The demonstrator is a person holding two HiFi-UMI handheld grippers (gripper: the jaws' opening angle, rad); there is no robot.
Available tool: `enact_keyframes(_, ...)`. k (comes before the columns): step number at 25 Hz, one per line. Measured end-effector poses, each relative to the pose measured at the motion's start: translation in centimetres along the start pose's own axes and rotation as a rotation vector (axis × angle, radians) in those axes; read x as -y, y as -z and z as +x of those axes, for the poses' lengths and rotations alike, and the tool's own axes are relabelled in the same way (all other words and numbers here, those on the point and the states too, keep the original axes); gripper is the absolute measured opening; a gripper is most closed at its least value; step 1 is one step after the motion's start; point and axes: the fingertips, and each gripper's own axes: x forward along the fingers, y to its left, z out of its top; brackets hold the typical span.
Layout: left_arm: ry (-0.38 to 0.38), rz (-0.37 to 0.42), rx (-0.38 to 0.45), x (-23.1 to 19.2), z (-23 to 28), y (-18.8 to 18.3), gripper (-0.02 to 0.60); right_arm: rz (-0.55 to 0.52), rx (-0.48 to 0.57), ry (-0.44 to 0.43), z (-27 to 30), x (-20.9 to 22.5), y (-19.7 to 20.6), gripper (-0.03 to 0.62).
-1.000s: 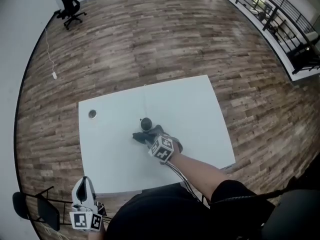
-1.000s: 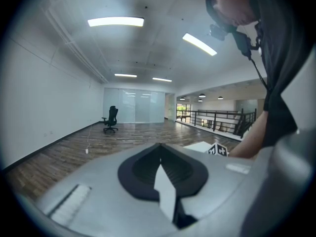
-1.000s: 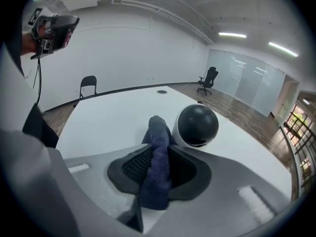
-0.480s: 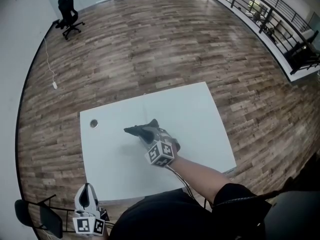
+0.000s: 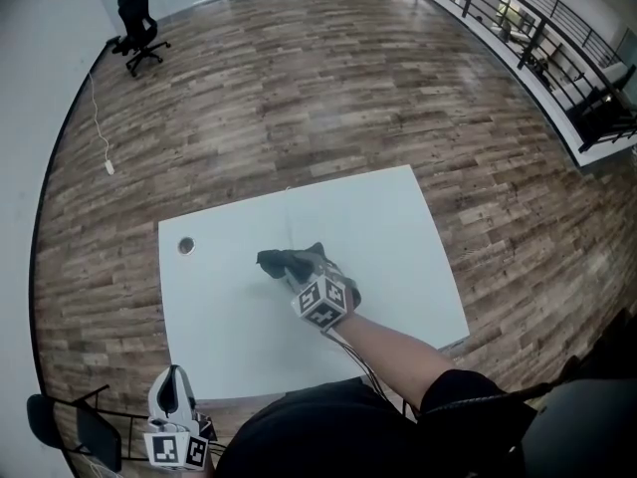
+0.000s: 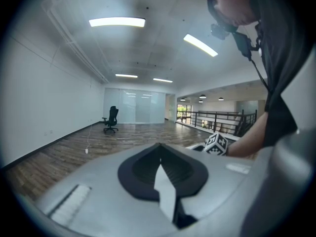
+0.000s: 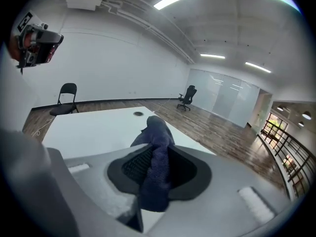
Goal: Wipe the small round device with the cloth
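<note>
My right gripper [image 5: 301,270] reaches over the middle of the white table [image 5: 398,227], its marker cube toward me. It is shut on a dark blue cloth [image 5: 283,261], which is pressed onto the tabletop. In the right gripper view the cloth [image 7: 157,149] runs up between the jaws of the right gripper [image 7: 154,169] and bunches beyond the tips. The small round device is hidden, apparently under the cloth. My left gripper [image 5: 171,394] hangs low off the table's near left corner; in the left gripper view the left gripper [image 6: 160,164] is shut and holds nothing.
A round cable hole [image 5: 185,246] sits near the table's left edge. A folding chair [image 5: 75,421] stands by the near left corner. An office chair [image 5: 136,23] is far off on the wood floor, and a railing [image 5: 537,18] runs at the far right.
A second ago the round device showed just beyond the cloth. The right gripper pushed the cloth forward over it, then drew it slightly back to the right. The left gripper stayed put.
</note>
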Motion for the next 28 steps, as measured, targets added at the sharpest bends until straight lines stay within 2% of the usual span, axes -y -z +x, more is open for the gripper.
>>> enact_keyframes(7,-0.015,-0.003,-0.011,0.3,-0.5,0.3,0.003,0.051,0.013,0.001,0.1,0.6,0.1,0.094)
enact_keyframes(15,-0.012,0.016,-0.014,1.5,-0.3,0.0,0.003,0.177,0.020,0.019,-0.7,2.5,0.8,0.094)
enact_keyframes(19,-0.018,0.013,-0.019,1.6,-0.6,0.1,0.003,0.288,0.012,0.054,-0.9,3.7,2.0,0.094)
enact_keyframes(21,-0.020,0.012,-0.021,1.6,-0.6,0.1,0.003,0.319,-0.005,0.058,-0.9,4.1,2.9,0.094)
enact_keyframes(28,0.003,0.019,-0.030,2.5,0.1,0.1,0.003,0.298,-0.140,0.026,-0.6,4.0,6.7,0.094)
